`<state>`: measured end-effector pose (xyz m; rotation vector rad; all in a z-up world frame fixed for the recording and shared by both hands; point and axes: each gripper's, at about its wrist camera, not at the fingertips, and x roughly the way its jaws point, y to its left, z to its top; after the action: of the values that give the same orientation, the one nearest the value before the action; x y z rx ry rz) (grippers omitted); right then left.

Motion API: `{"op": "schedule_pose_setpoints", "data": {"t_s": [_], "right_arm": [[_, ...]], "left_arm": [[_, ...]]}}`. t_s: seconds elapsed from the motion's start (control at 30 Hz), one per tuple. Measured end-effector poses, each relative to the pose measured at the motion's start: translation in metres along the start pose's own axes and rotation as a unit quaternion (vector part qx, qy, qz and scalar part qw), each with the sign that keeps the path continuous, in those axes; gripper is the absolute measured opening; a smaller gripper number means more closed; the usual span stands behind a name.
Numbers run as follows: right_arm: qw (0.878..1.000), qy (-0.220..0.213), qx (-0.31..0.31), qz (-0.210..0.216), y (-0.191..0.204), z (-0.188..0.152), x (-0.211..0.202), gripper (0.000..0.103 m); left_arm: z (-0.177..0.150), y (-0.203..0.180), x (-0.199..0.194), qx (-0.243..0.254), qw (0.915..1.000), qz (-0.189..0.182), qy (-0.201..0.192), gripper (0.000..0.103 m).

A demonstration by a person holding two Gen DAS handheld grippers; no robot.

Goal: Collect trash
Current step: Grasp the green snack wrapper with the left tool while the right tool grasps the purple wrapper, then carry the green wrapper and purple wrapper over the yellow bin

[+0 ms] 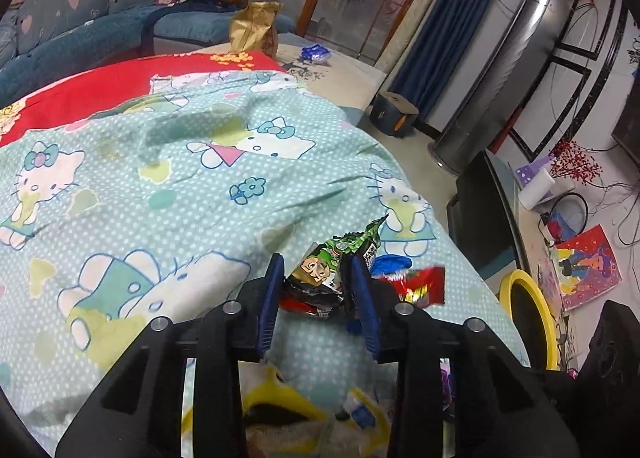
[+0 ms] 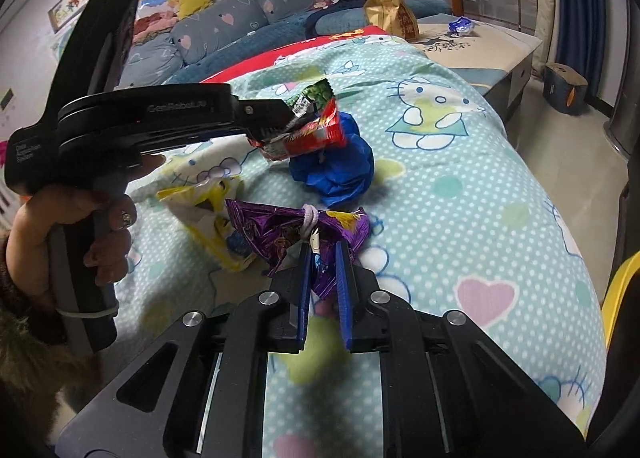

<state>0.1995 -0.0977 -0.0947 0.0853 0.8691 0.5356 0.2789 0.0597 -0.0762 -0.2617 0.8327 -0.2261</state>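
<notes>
A green and black snack wrapper [image 1: 320, 270] sits pinched between the blue pads of my left gripper [image 1: 318, 278], with a red wrapper [image 1: 420, 286] bunched in beside it. From the right wrist view that left gripper [image 2: 276, 124] holds both wrappers just above a crumpled blue bag [image 2: 336, 166]. My right gripper [image 2: 324, 274] is shut on a purple foil wrapper [image 2: 280, 230] tied with a white band, lying on the spotted cat-print quilt [image 2: 460, 198]. A yellow packet [image 2: 212, 210] lies left of the purple one.
A yellow-rimmed bin [image 1: 532, 298] stands off the quilt's right edge. At the far end, a gold paper bag [image 2: 390, 10] and a blue-white packet [image 2: 460, 24] rest on a beige surface. A person's hand [image 2: 100, 226] grips the left tool's handle. A blue sofa [image 1: 80, 26] lies behind.
</notes>
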Motion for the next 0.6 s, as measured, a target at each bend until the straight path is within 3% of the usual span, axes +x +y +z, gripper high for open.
{"op": "schedule_pose_setpoints", "data": {"t_s": [0.27,0.6], "right_arm": [[1.000,-0.004,0.005,0.006,0.001,-0.011,-0.016,0.008],[1.000,-0.017,0.015,0.004,-0.002,-0.021,-0.040,0.008]], "left_arm": [[-0.016,0.007,-0.041,-0.040,0.9981,-0.026,-0.038,0.030],[-0.036,0.000,-0.085,-0.044,0.9957,-0.045,-0.068,0.030]]}}
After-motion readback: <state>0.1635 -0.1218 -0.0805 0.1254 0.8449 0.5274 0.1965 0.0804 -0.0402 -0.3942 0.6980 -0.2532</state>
